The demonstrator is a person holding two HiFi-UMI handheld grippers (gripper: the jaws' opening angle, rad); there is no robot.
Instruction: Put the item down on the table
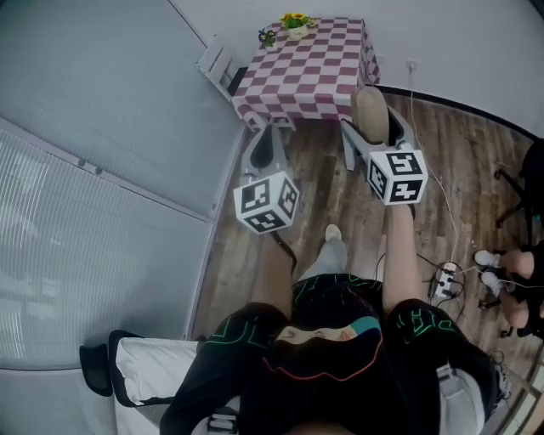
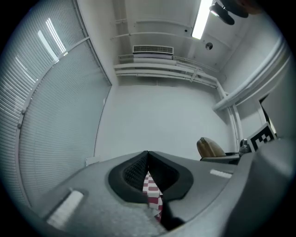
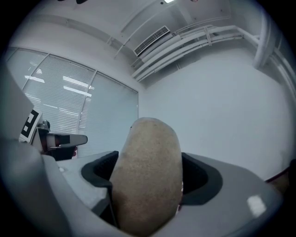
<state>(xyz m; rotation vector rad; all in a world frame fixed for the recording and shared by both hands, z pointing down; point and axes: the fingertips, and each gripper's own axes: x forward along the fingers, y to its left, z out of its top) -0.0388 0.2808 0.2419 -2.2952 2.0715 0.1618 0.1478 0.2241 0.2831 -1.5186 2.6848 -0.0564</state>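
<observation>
**Head view.** The right gripper, just right of centre in the upper frame, is clamped on the item, a brown, potato-like oval standing up out of its jaws. The left gripper is drawn together on nothing. Both hang over the wooden floor, well short of the desk at the top of the frame. The desk's checked cloth carries yellow flowers at its far edge. The item is carried, not yet set down, so an approach to the desk probably comes first. Only this view shows how far apart item and desk are.

**Left gripper view.** The jaws of the left gripper meet at the tip. The narrow slit below them shows only the checked cloth beyond, so nothing is gripped. The item appears at centre right.

**Right gripper view.** The item fills the space between the jaws of the right gripper, pinched on both flanks. This close view confirms the firm hold. The desk cannot be made out here.
</observation>
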